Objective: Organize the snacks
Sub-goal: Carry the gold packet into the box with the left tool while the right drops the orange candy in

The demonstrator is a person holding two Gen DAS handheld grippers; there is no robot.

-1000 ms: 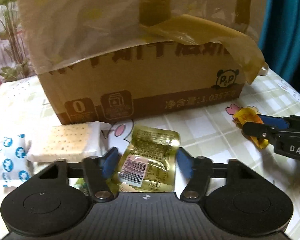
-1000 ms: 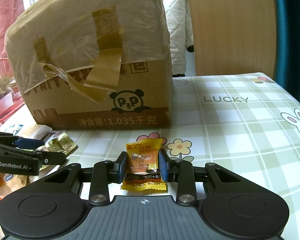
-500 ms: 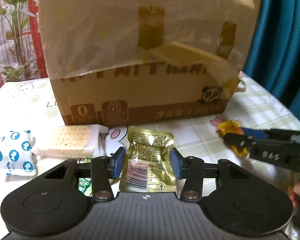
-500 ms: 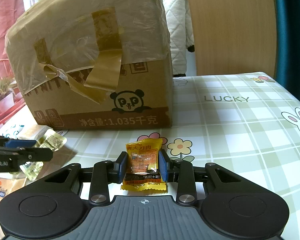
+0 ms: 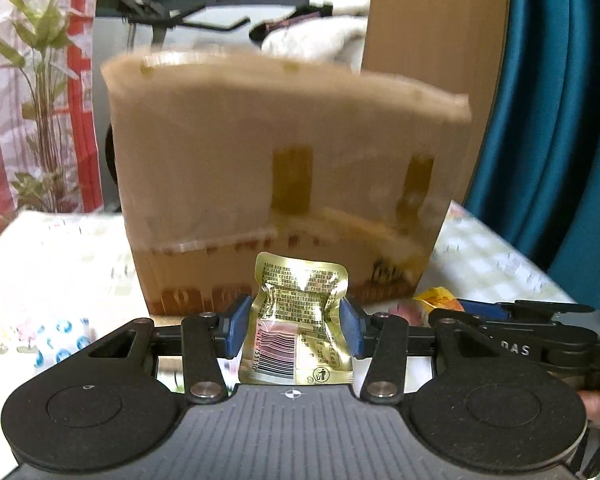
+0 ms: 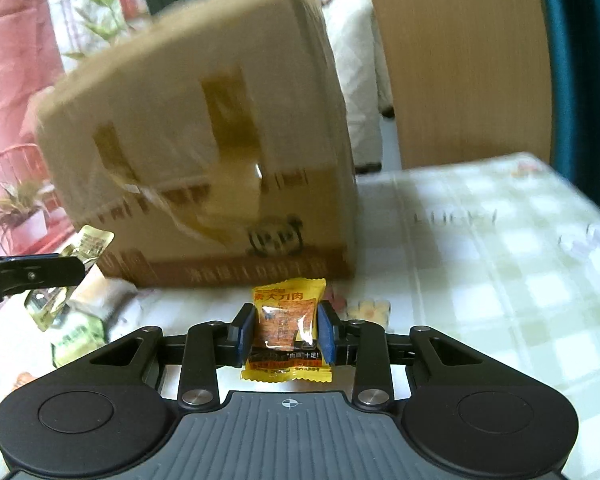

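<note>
My left gripper (image 5: 294,330) is shut on a gold foil snack packet (image 5: 298,312) and holds it above the table, in front of the tall cardboard box (image 5: 284,184). My right gripper (image 6: 286,334) is shut on a yellow-orange snack packet (image 6: 288,316), also lifted, facing the same cardboard box (image 6: 204,152). In the left wrist view the right gripper (image 5: 480,312) shows side-on at the right with its orange packet (image 5: 436,296). In the right wrist view the left gripper (image 6: 74,268) comes in from the left edge, gripping the gold packet (image 6: 94,242).
A blue-dotted white packet (image 5: 60,344) lies on the checked tablecloth (image 6: 480,264) at the left. A green packet (image 6: 76,336) lies below the left gripper. Behind the table stand a wooden panel (image 6: 460,60), a teal curtain (image 5: 560,120) and potted plants (image 5: 40,80).
The left gripper closed on the gold packet and lifted it off the table; the box top now shows. The right gripper rose a little with the orange packet. Both views are motion-blurred.
</note>
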